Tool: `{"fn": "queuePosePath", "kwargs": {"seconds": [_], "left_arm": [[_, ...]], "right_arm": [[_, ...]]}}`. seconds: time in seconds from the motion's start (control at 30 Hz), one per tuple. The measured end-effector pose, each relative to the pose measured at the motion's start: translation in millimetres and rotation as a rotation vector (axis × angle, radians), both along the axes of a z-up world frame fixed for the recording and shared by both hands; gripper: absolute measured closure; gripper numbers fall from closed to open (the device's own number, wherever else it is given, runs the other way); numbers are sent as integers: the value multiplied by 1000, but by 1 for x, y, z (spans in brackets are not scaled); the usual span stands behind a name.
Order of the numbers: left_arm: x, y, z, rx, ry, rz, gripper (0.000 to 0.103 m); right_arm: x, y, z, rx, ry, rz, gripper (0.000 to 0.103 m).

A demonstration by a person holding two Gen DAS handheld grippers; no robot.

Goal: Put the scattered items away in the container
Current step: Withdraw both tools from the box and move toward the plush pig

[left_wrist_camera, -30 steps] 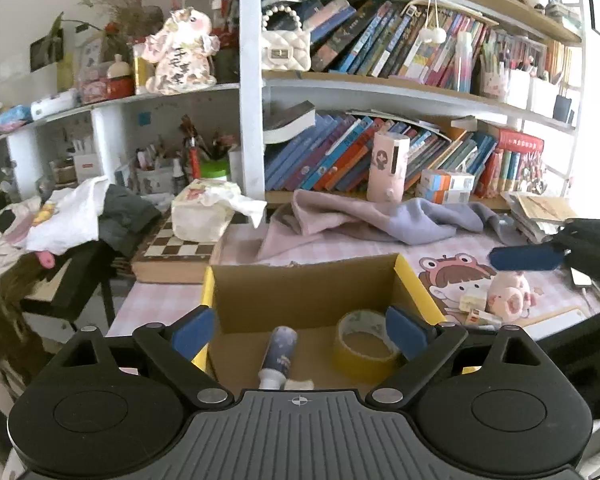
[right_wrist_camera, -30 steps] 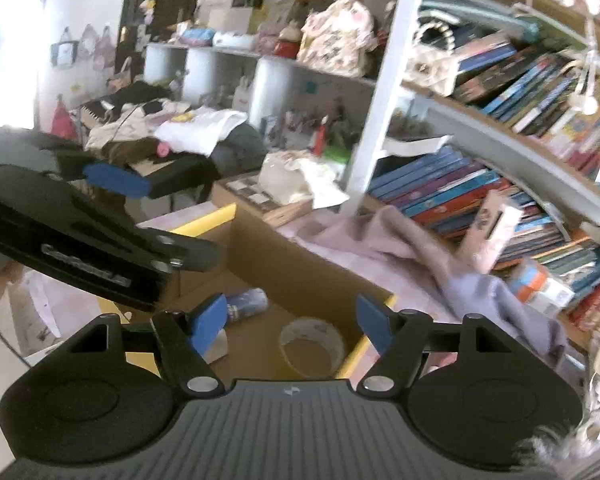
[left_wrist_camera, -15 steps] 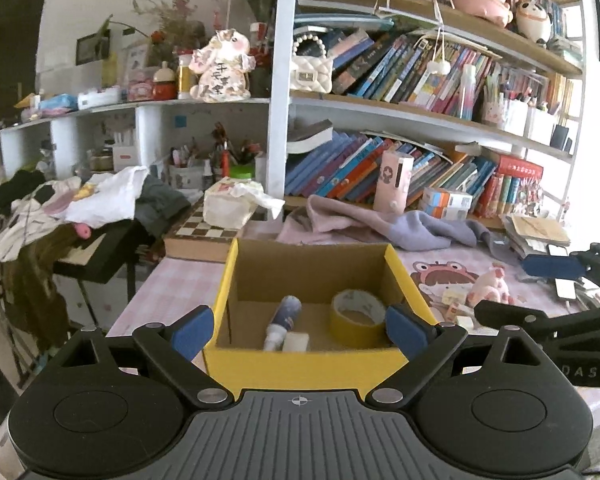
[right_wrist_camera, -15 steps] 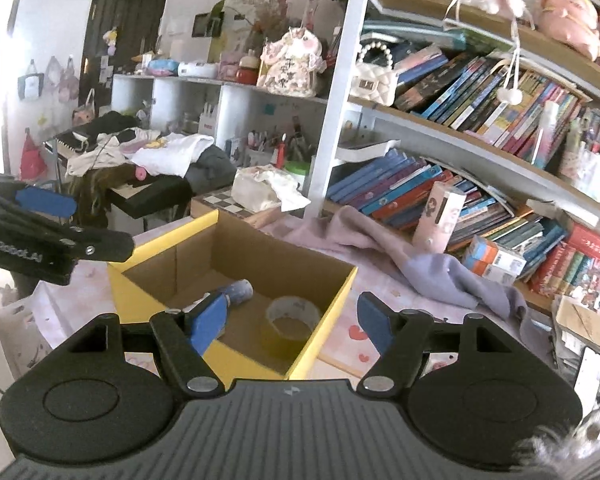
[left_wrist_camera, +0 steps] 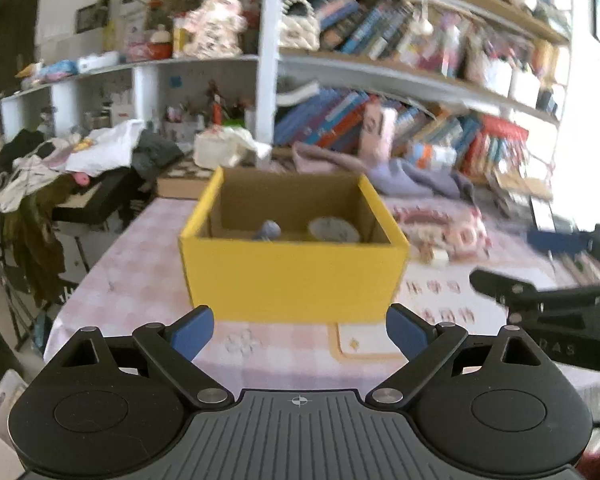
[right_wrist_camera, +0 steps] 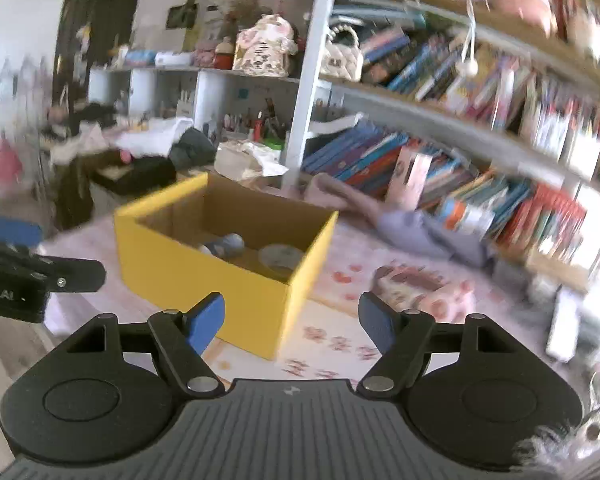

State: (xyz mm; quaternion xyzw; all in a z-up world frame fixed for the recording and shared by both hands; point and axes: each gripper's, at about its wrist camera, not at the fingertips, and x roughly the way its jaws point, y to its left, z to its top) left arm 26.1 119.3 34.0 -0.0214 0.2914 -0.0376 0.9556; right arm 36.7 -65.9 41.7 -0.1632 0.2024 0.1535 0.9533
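Now both tongs sit well back from the yellow box [left_wrist_camera: 292,276]. A second ago I had the left tongs [left_wrist_camera: 298,330] directly over its open top; half a second ago the front wall came into view; at present the whole box shows, with a strip of checked tablecloth [left_wrist_camera: 140,264] between it and the fingertips. The right tongs [right_wrist_camera: 291,320] have retreated likewise and view the box from its right-hand corner.

I read this as a withdrawal after a deposit: the box holds a roll of tape [left_wrist_camera: 334,230] and a small bottle [left_wrist_camera: 267,230] (both partly hidden by the front wall, and blurred). Nothing has left the box during the pull-back.

State of the tongs:
- Left: jaws spread wide, nothing between the blue pads [left_wrist_camera: 192,328], nothing touched.
- Right: jaws spread wide, likewise empty and clear of every surface.

Remaining work, as I judge it: some small items lie on the cloth to the right of the box, near a pink pig toy [left_wrist_camera: 460,236]. They are too blurred to identify, and I cannot tell whether they belong to the task.
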Motion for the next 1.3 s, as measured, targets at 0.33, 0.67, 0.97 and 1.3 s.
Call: {"fn": "queuePosePath", "kwargs": {"seconds": [0.33, 0.67, 0.97, 1.3], "left_arm": [[1, -35, -12, 41, 40, -118, 8], [6, -80, -24, 68, 90, -304, 8], [26, -122, -34, 55, 127, -413, 8], [59, -163, -42, 50, 141, -489, 8]], "right_arm": [[-15, -35, -15, 45, 91, -113, 31], [-18, -66, -30, 111, 213, -230, 31], [-17, -108, -35, 112, 233, -344, 31], [5, -151, -41, 115, 266, -421, 31]]}}
